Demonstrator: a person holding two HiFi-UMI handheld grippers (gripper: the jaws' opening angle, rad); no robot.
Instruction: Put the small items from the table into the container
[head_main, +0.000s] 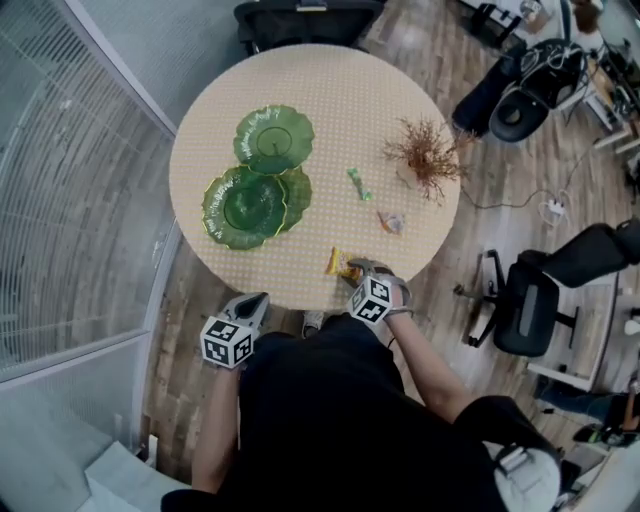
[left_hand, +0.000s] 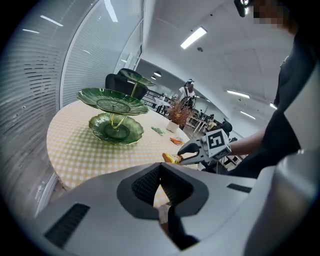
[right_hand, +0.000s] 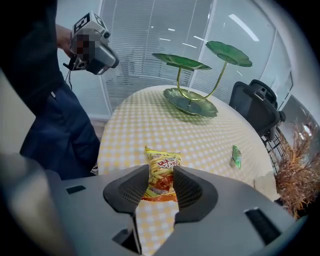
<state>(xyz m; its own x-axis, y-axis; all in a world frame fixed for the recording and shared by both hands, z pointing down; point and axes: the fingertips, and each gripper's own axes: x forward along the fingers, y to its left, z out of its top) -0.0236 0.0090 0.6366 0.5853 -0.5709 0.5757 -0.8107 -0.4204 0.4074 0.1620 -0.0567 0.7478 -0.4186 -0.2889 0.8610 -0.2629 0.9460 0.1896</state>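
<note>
A yellow snack packet (head_main: 340, 264) lies near the front edge of the round checked table (head_main: 330, 90). My right gripper (head_main: 362, 272) points down at it, open. In the right gripper view the packet (right_hand: 161, 172) lies between the two pads, which do not press on it. A green packet (head_main: 358, 184) and an orange-pink packet (head_main: 391, 222) lie further in. The green three-tier leaf dish stand (head_main: 262, 170) stands at the left. My left gripper (head_main: 252, 304) hangs off the table's front edge, jaws together and empty.
A dried plant in a small pot (head_main: 428, 155) stands at the table's right edge. A black chair (head_main: 310, 18) is behind the table and more chairs (head_main: 540, 290) stand on the right. A glass wall (head_main: 60, 200) runs along the left.
</note>
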